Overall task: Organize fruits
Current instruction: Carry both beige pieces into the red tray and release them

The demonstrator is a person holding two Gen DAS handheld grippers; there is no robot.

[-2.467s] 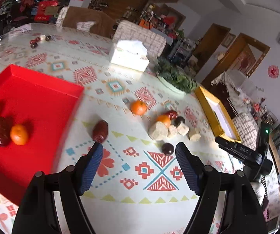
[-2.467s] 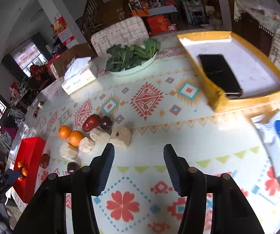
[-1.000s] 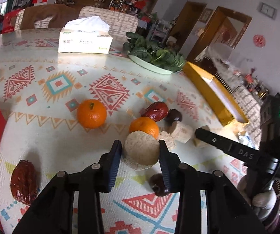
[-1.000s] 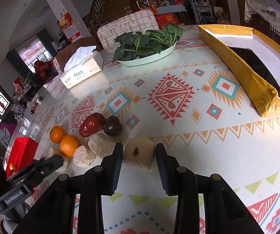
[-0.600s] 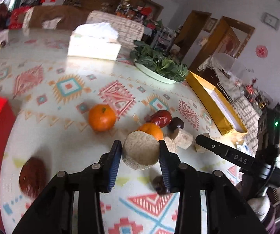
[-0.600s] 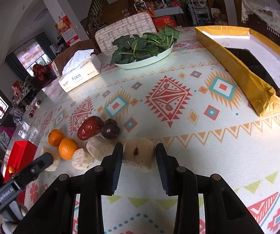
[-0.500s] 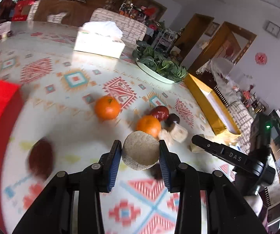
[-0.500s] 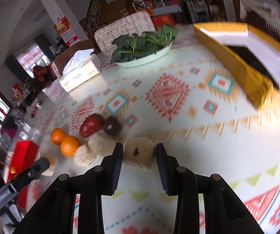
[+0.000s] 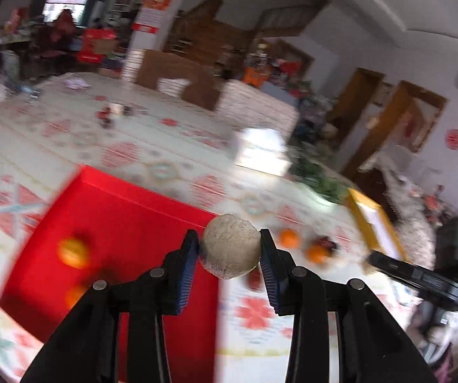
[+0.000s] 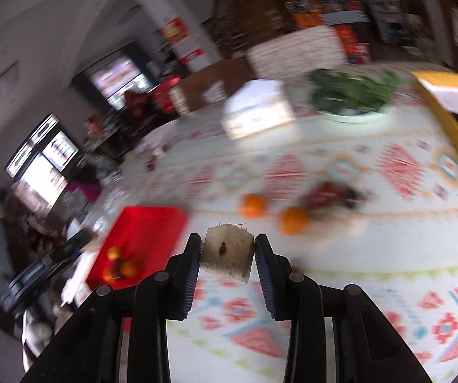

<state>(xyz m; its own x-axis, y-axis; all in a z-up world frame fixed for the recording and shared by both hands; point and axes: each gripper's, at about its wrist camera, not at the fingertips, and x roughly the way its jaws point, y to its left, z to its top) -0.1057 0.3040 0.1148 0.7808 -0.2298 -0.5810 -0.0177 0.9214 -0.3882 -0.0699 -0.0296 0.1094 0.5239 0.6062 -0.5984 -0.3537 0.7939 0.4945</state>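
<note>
Left wrist view: we see the left gripper (image 9: 230,250) clamped on a round pale piece (image 9: 231,250), rough and grainy, lifted over the edge of the red tray (image 9: 126,220).
Right wrist view: right gripper (image 10: 228,252) clamped on a blocky pale chunk (image 10: 227,250), fibrous cut face with a dark spot, held above the patterned tablecloth (image 10: 372,274).
Tray: flat glossy red with a low rim; we make out blurred oranges (image 10: 126,268) inside.
Table: two round oranges (image 10: 293,220) loose, blurred.

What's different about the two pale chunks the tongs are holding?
The left tongs' chunk is round with a grainy face; the right tongs' chunk is blocky, flat-sided, with a dark spot. Both are pale, pinched between blue pads and lifted off the table.
</note>
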